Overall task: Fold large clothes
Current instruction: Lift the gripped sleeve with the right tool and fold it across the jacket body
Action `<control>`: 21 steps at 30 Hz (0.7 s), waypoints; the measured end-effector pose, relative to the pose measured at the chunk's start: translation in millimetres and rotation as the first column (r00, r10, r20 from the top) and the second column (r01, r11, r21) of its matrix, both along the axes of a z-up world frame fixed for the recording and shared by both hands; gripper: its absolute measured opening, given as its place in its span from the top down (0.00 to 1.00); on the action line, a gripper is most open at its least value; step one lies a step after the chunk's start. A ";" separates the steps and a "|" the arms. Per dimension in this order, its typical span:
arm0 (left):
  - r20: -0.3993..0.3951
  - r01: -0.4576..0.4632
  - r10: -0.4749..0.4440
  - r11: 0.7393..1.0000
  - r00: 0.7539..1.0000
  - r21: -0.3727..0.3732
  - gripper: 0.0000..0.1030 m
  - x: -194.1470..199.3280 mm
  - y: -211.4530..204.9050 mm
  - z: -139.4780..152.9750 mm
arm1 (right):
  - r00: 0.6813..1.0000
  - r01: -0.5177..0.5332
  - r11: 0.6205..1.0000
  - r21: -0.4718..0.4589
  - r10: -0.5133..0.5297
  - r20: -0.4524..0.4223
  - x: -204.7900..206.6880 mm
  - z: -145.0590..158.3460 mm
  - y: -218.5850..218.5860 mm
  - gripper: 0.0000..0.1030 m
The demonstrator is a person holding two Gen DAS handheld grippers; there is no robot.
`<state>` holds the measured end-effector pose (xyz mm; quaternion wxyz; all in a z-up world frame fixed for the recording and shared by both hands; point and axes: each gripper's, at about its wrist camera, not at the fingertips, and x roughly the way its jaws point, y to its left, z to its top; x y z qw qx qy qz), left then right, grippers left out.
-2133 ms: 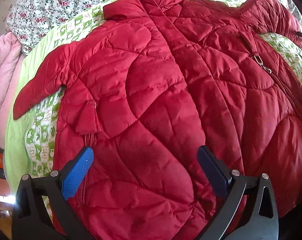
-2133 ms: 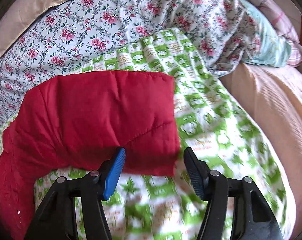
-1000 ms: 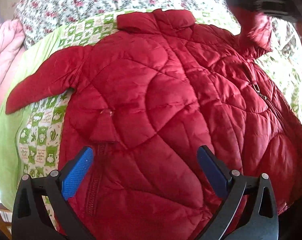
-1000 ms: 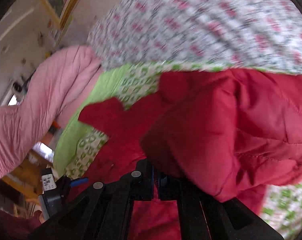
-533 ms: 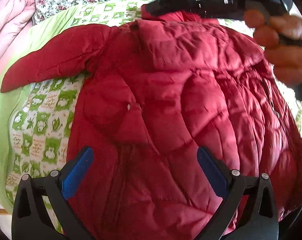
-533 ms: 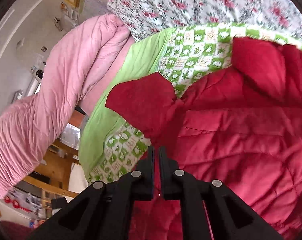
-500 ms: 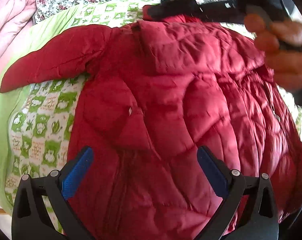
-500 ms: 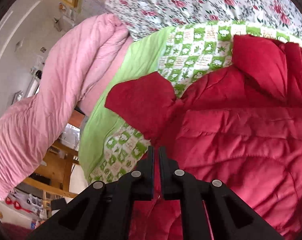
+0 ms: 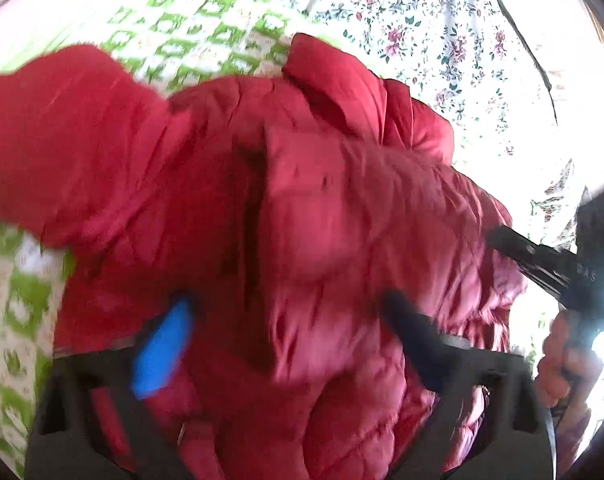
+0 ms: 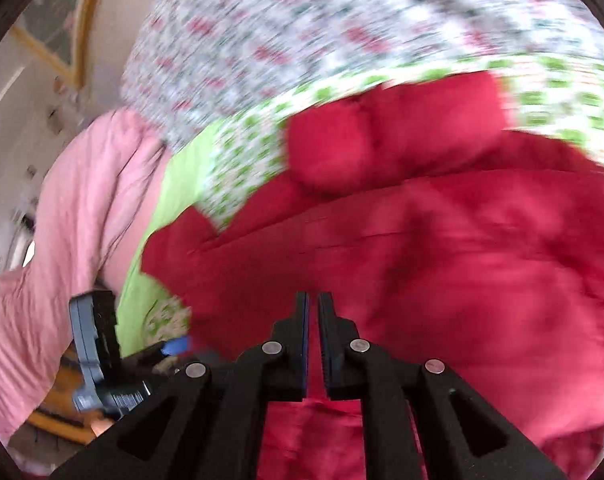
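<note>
A red quilted jacket (image 9: pixel 322 220) lies on the green-and-white checked blanket (image 9: pixel 206 40), with one sleeve folded across its body. It also fills the right wrist view (image 10: pixel 442 248). My left gripper (image 9: pixel 286 332) is open, its fingers spread over the jacket's lower body, holding nothing. My right gripper (image 10: pixel 313 316) has its jaws almost together above the jacket; I see no cloth between the tips. The right gripper also shows at the right edge of the left wrist view (image 9: pixel 542 260), held by a hand. Both views are blurred by motion.
A floral sheet (image 9: pixel 442 20) covers the bed beyond the blanket. A pink quilt (image 10: pixel 62 220) is heaped at the left side. The left gripper's body (image 10: pixel 98 360) shows low left in the right wrist view.
The right gripper carried the right sleeve across the jacket's body, left it lying there, and has drawn back to the right. The left gripper moved closer over the jacket.
</note>
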<state>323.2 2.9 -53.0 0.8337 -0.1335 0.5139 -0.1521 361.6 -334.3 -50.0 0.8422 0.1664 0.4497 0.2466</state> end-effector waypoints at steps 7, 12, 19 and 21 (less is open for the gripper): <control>0.182 0.062 -0.086 0.989 0.980 0.132 0.89 -11.8 2.9 53.3 | 0.974 0.219 0.973 -0.073 -0.213 0.075 -12.5 1.4 -77.0 0.92; 0.271 0.075 -0.179 0.932 0.946 0.354 0.88 -2.1 8.5 55.9 | 0.978 0.207 0.962 -0.177 -0.198 0.066 -17.0 -23.2 -72.8 0.92; 0.247 0.003 -0.122 0.901 0.961 0.433 0.50 -2.7 16.4 34.2 | 0.982 0.187 0.939 -0.287 -0.172 0.075 -12.5 -59.5 -57.5 0.93; 0.325 -0.051 -0.081 0.924 0.942 0.379 0.50 -13.5 25.6 53.5 | 0.976 0.219 0.938 -0.267 -0.208 0.068 -12.6 -59.4 -69.7 0.93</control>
